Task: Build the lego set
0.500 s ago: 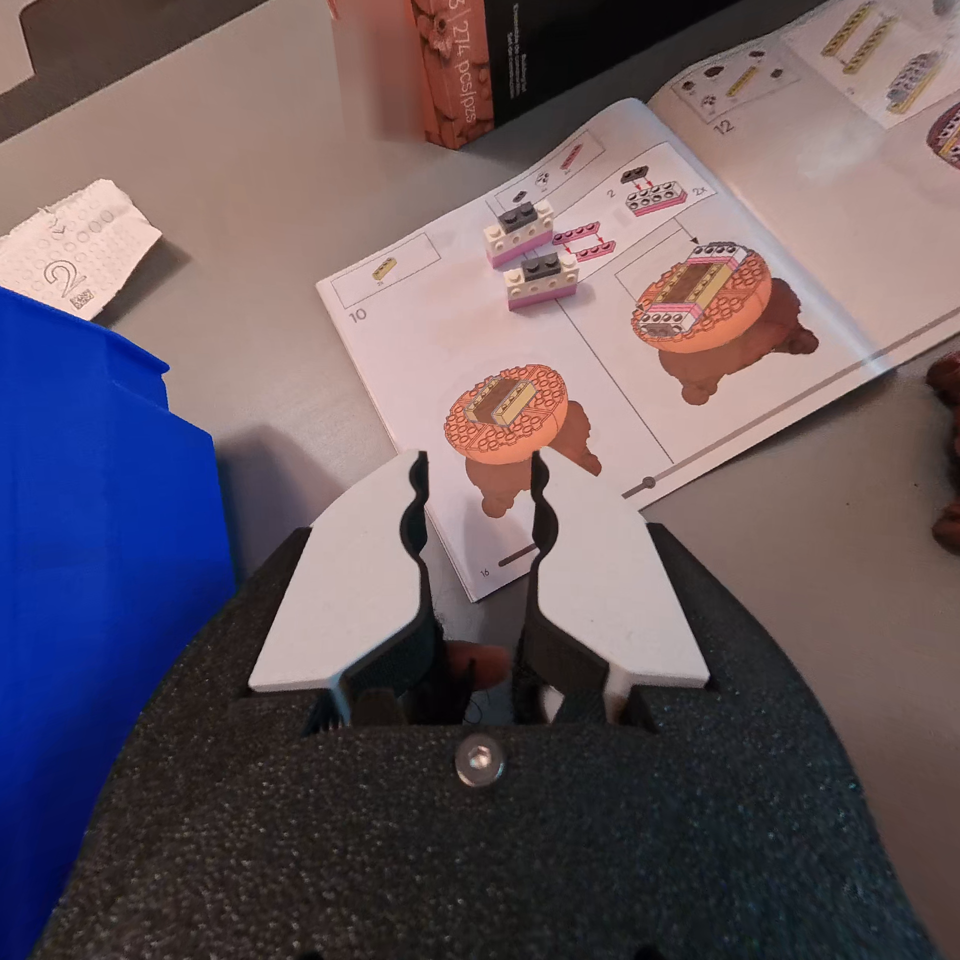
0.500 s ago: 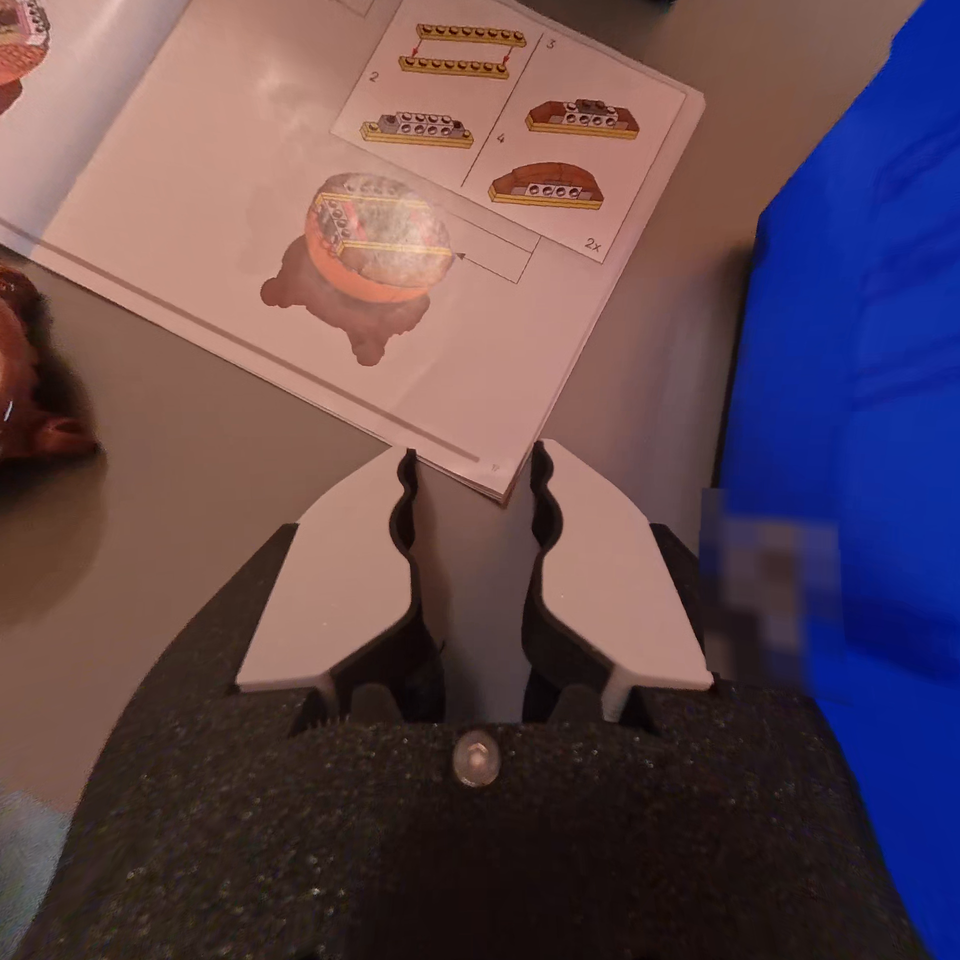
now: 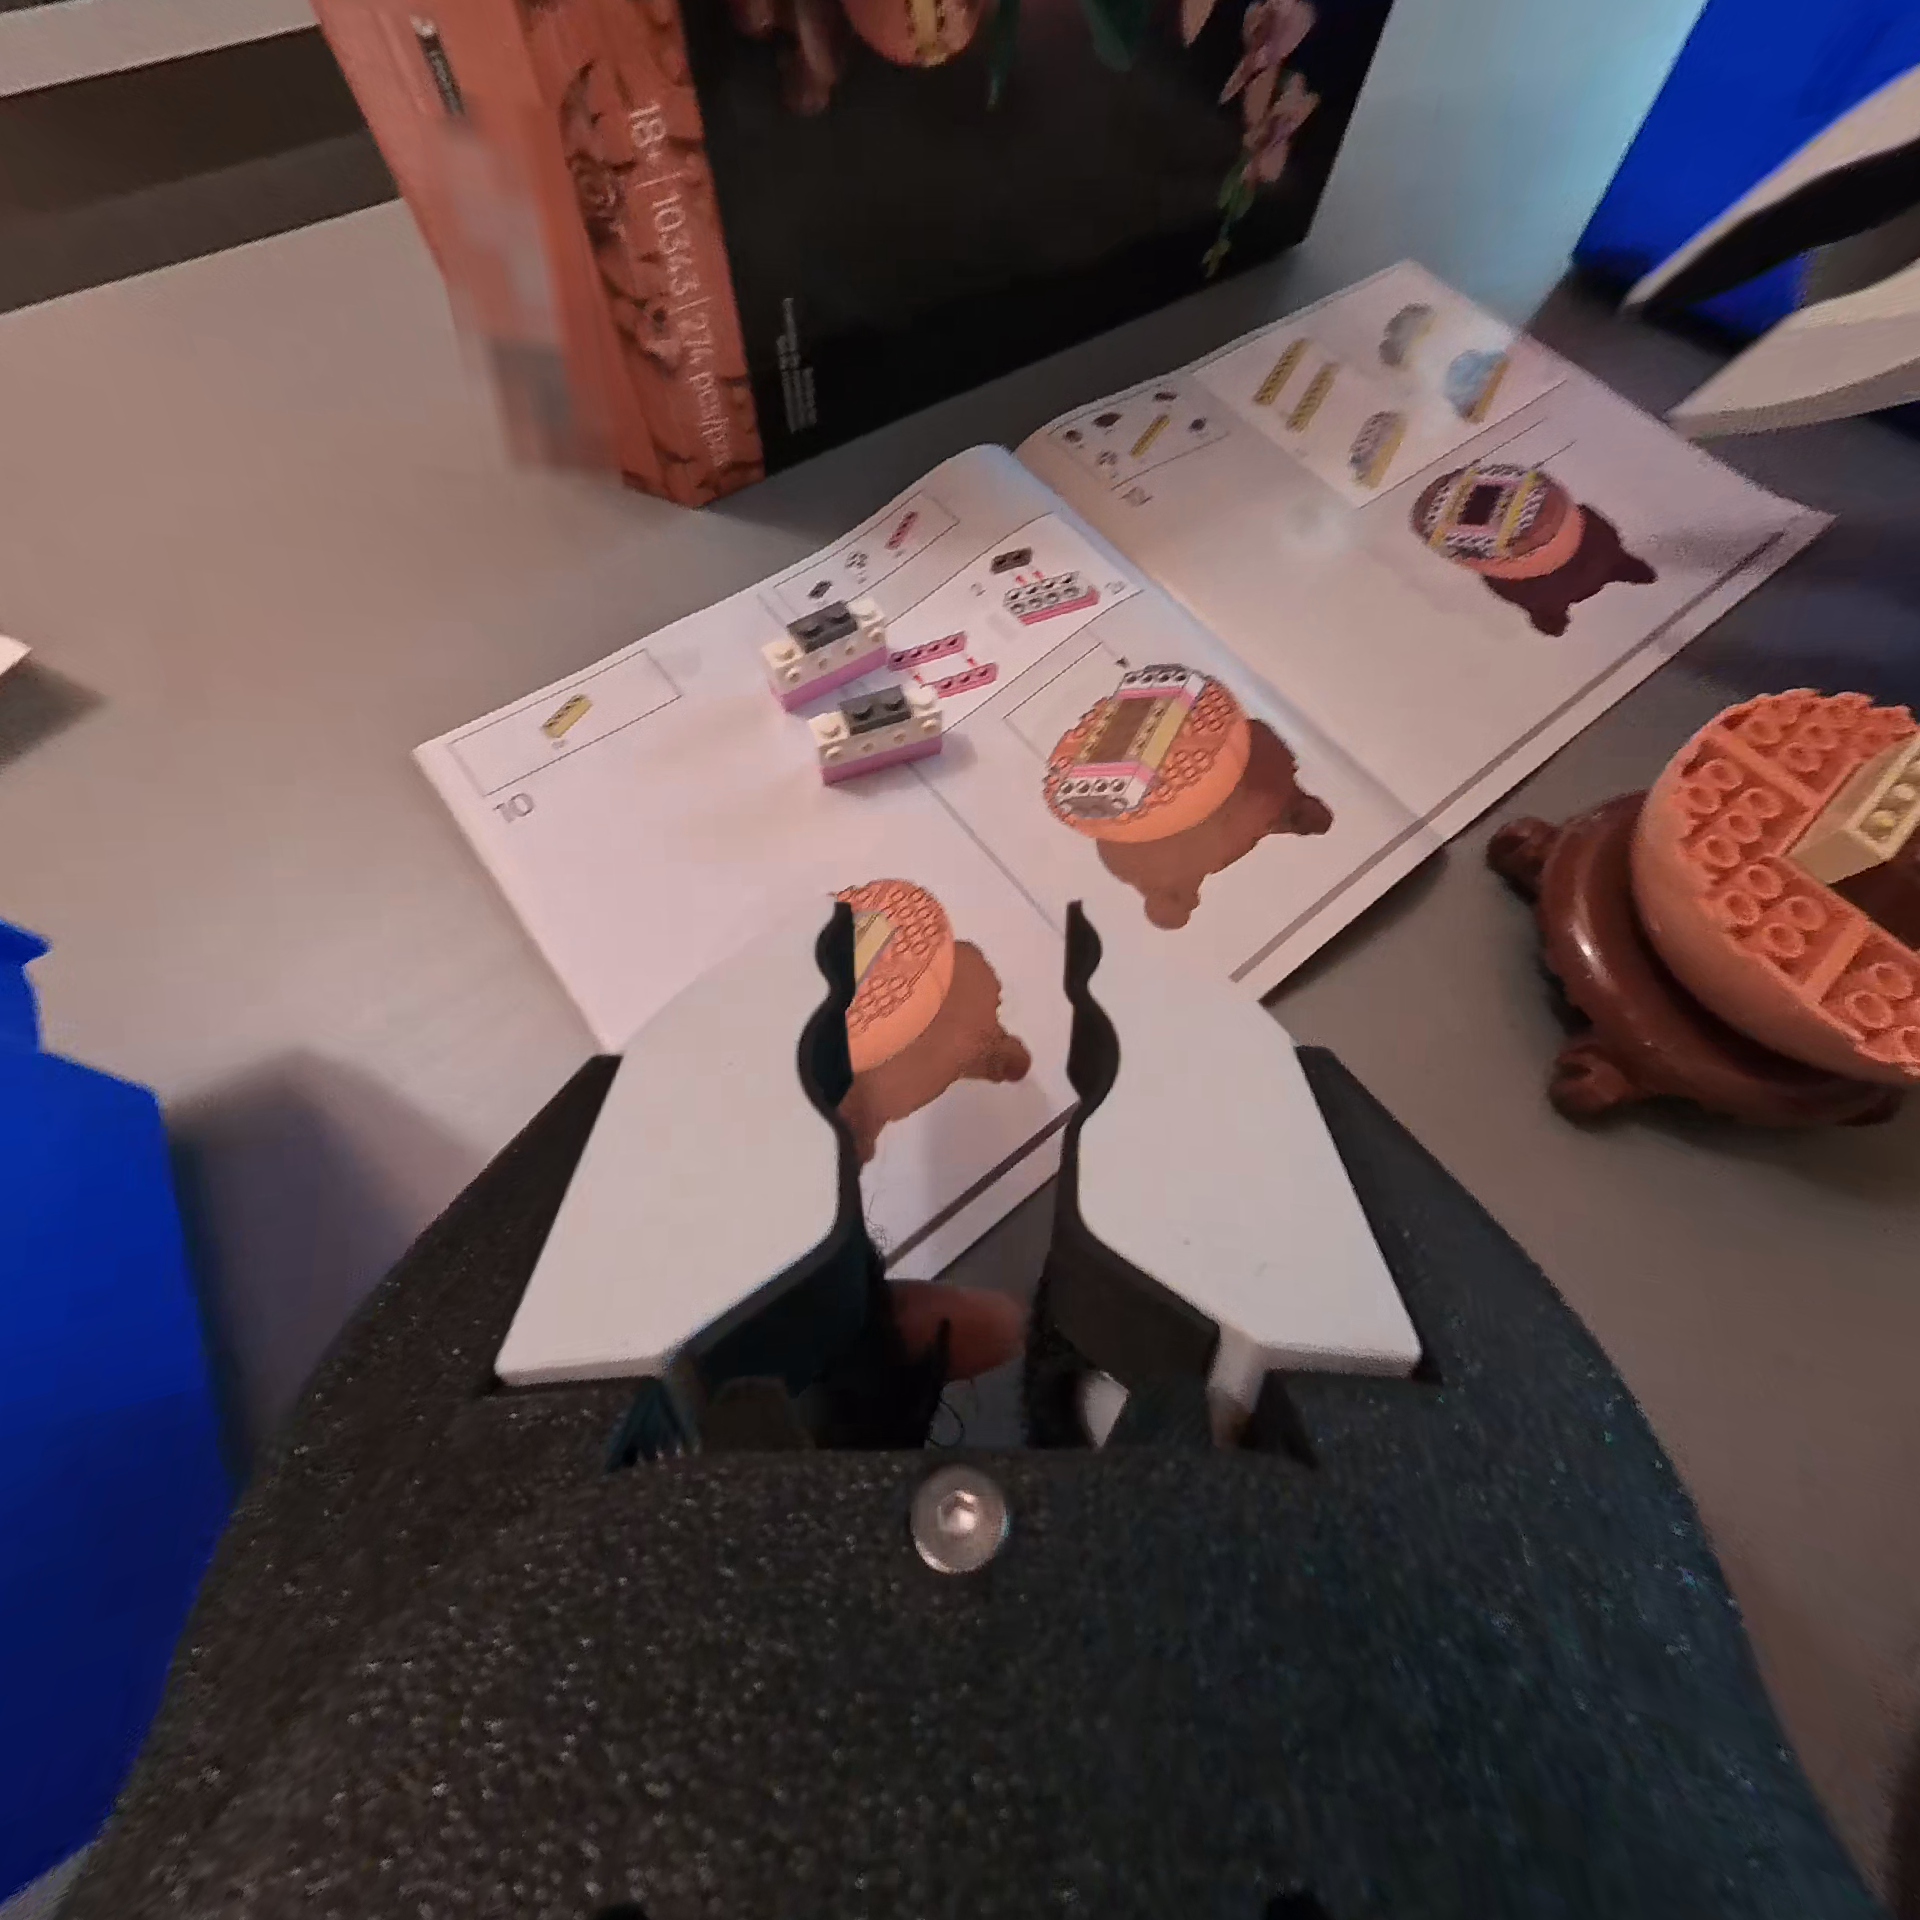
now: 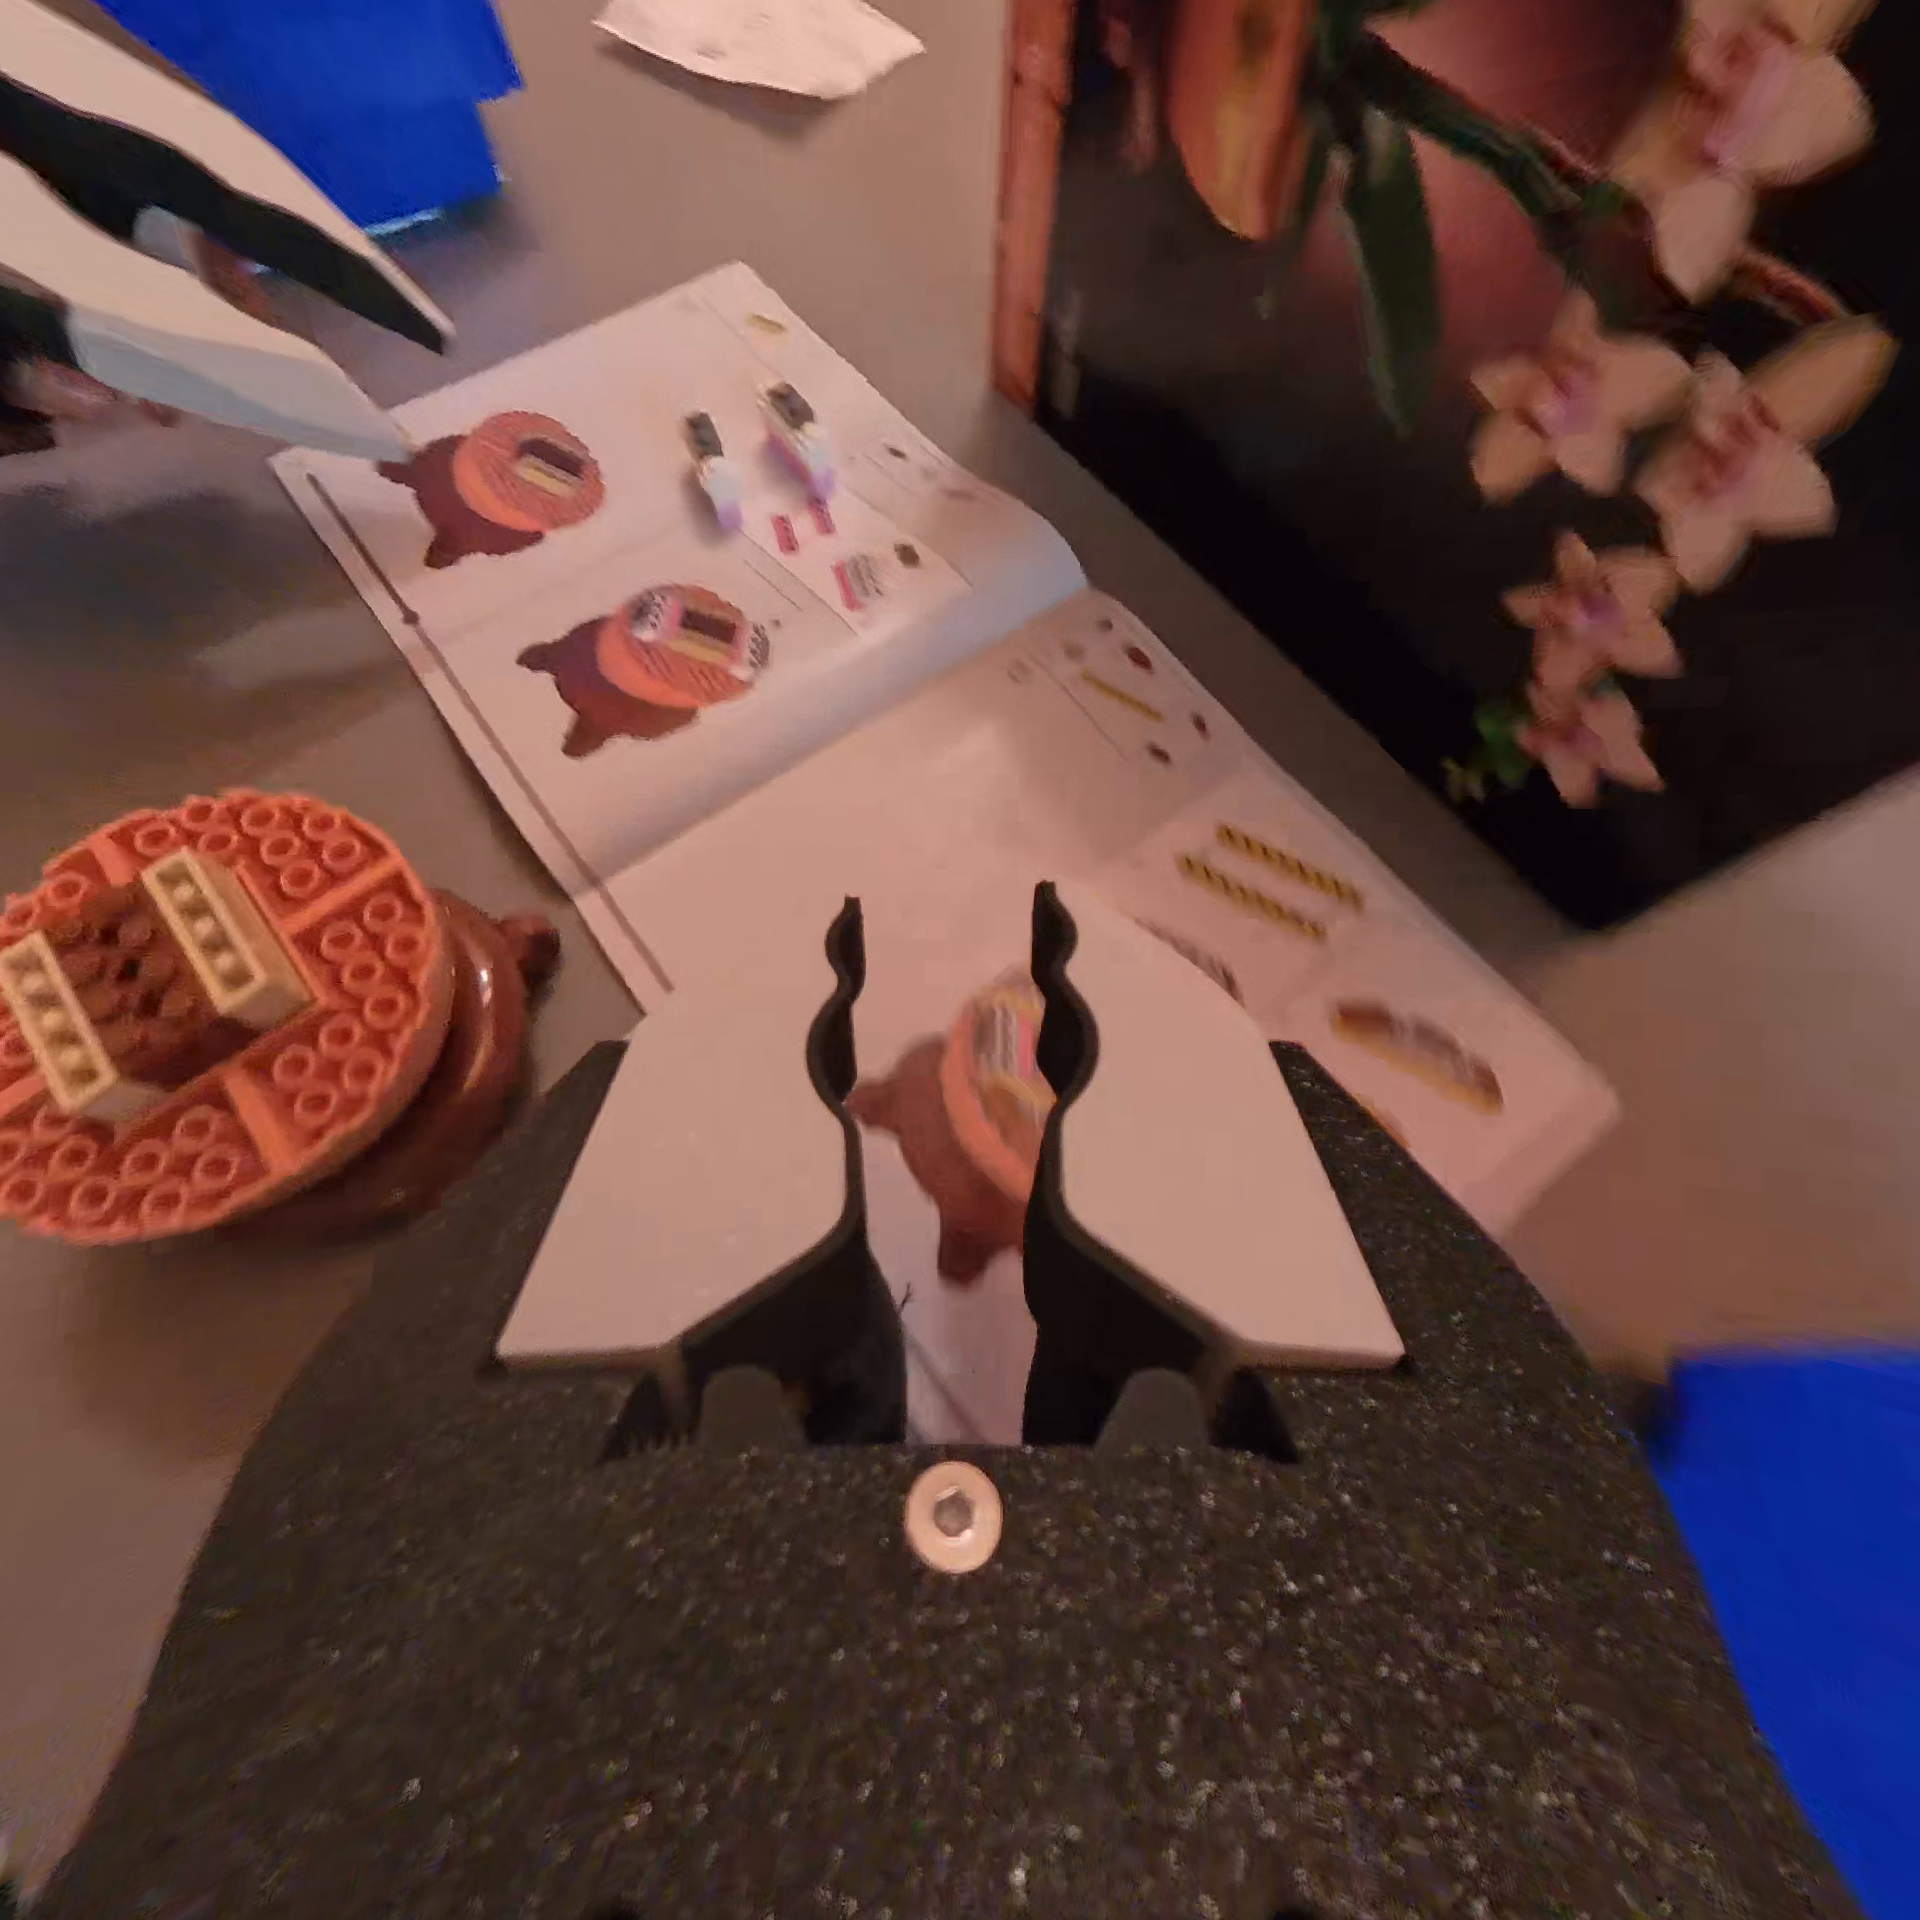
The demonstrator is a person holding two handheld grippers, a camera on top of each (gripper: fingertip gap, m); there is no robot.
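Two small white, pink and dark grey brick assemblies [image 3: 826,655] [image 3: 883,732] sit on the open instruction booklet [image 3: 644,831]. They show blurred in the right wrist view [image 4: 717,468] [image 4: 795,436]. The round orange studded model [image 3: 1766,914] on a brown base stands on the table right of the booklet, with two tan bricks on top [image 4: 208,997]. My left gripper [image 3: 956,920] is open and empty over the booklet's near corner; it also shows in the right wrist view [image 4: 239,312]. My right gripper [image 4: 948,899] is open and empty over the booklet's right page [image 4: 935,790].
The set's box [image 3: 831,208] stands upright behind the booklet [image 4: 1455,416]. Blue bins stand at the left [image 3: 83,1351], the far right [image 3: 1662,156] and by my right gripper [image 4: 1787,1558]. A white paper bag [image 4: 758,36] lies at the back. The right gripper's fingers [image 3: 1818,343] show at top right.
Both grippers have swung and drawn back: the box, the orange model and the other gripper have come into each view. Both stay open and empty. The brick assemblies have not moved.
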